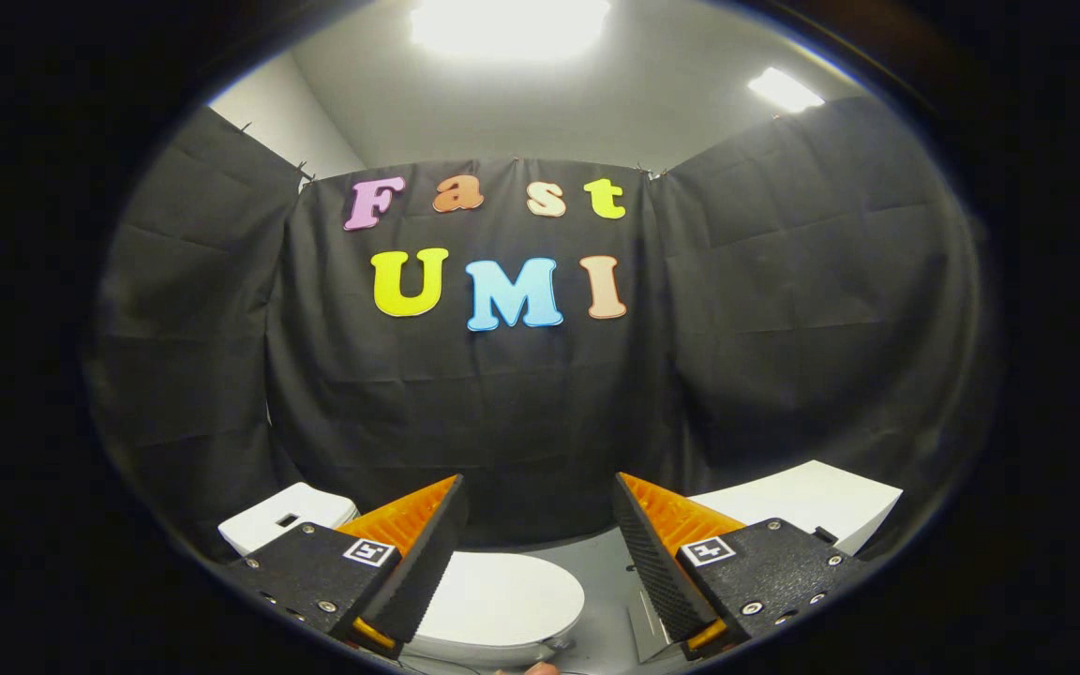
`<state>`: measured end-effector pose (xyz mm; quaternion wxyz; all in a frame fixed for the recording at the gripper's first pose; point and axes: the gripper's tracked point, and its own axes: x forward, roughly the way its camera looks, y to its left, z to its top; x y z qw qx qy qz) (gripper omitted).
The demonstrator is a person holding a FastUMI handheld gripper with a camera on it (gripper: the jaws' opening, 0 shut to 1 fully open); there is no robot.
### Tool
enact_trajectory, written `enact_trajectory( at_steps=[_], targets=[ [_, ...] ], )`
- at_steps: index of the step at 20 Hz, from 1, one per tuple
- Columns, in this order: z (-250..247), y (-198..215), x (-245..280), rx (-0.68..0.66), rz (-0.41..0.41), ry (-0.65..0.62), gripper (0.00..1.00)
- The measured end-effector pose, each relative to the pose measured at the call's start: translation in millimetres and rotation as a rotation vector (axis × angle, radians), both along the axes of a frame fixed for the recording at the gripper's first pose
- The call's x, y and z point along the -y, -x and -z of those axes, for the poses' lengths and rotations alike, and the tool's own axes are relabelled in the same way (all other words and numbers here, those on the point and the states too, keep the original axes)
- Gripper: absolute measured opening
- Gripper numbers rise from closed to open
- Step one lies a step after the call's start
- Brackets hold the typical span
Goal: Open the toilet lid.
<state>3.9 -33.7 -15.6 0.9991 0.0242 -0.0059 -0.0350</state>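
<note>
White glossy oval toilet lid [498,600] flat below spread, empty tool [536,487] fingers.

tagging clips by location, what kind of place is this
Likely a mock bathroom in a recording booth: a white toilet, lid down, black cloth walls, ceiling lights. The open gripper holds nothing.

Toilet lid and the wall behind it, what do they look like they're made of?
The toilet lid, lying closed just beyond the open claw, looks like smooth white plastic with a soft sheen; ceramic can't be ruled out. The wall is black cloth, matte, with visible creases and folds where it hangs.
</note>
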Motion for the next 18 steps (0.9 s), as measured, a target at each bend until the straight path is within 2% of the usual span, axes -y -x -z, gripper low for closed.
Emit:
enact_trajectory(
  at_steps=[13,18],
  targets=[
    [38.5,-20.5,-0.1,-0.038,0.007,-0.061,0.95],
    [85.2,-36.5,-10.2,-0.132,-0.022,-0.073,0.94]
  ],
)
